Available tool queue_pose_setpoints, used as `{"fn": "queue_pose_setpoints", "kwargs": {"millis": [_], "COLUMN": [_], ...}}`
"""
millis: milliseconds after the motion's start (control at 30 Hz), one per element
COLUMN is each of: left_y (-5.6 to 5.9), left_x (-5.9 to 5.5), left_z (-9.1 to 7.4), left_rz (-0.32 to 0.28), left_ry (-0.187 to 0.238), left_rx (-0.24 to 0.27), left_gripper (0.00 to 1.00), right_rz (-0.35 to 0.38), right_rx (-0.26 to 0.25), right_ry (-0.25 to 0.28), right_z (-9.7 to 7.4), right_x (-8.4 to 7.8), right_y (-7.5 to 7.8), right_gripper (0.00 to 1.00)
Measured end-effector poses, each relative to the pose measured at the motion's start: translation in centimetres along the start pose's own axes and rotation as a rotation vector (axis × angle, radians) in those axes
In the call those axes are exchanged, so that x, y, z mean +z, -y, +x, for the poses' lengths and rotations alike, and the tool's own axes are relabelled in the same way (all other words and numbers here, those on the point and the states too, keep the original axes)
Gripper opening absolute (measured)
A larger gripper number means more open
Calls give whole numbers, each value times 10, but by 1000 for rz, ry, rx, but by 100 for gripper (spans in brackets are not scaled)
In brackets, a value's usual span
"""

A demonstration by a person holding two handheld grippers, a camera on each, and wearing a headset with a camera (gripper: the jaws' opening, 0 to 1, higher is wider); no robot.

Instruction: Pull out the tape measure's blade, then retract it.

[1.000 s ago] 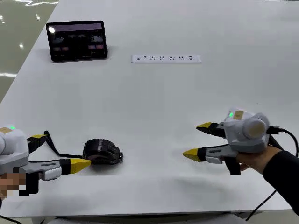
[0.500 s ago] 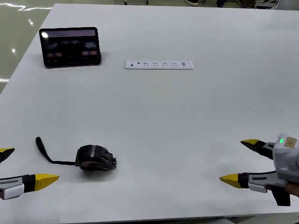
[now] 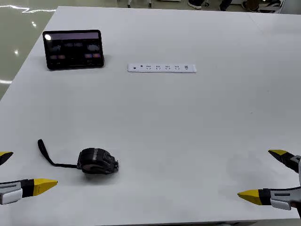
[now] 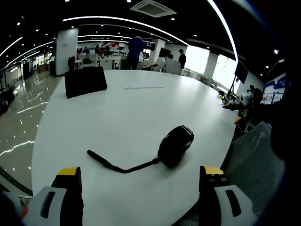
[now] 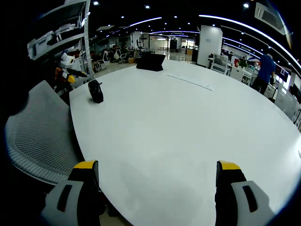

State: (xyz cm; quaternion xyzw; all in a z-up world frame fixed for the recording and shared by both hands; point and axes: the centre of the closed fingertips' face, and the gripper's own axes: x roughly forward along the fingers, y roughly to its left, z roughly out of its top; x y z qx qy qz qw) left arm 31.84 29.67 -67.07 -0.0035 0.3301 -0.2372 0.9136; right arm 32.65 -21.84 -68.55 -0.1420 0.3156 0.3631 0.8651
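Tape measure, a black round case with a black wrist strap, lies at the lower left of the white surface with no blade showing. My left tool has backed off it to the bottom-left corner and my right tool to the bottom right. Both are spread wide and empty, so I judge no pull is underway. The left gripper view brings the strap close before my jaws. The right gripper view adds a grey mesh chair at its left.

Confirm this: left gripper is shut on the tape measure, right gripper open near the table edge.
Wrong on the left gripper: it is open, with the tape measure lying free on the table ahead, per the left gripper view. Right gripper is open.
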Motion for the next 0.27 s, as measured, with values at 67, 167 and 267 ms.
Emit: {"fn": "queue_pose_setpoints", "kwargs": {"millis": [67,167,267], "left_y": [0,-1,-2], "left_x": [1,2,2], "left_z": [-1,-2,-4], "left_rz": [-4,-3,-8], "left_ry": [3,4,10], "left_rx": [-4,-5,-3], "left_gripper": [100,100,100], "right_rz": [2,6,4], "right_rx": [1,3,8], "right_ry": [6,11,11], "right_z": [1,2,3], "right_x": [2,3,3], "right_y": [0,-1,-3], "right_gripper": [100,100,100]}}
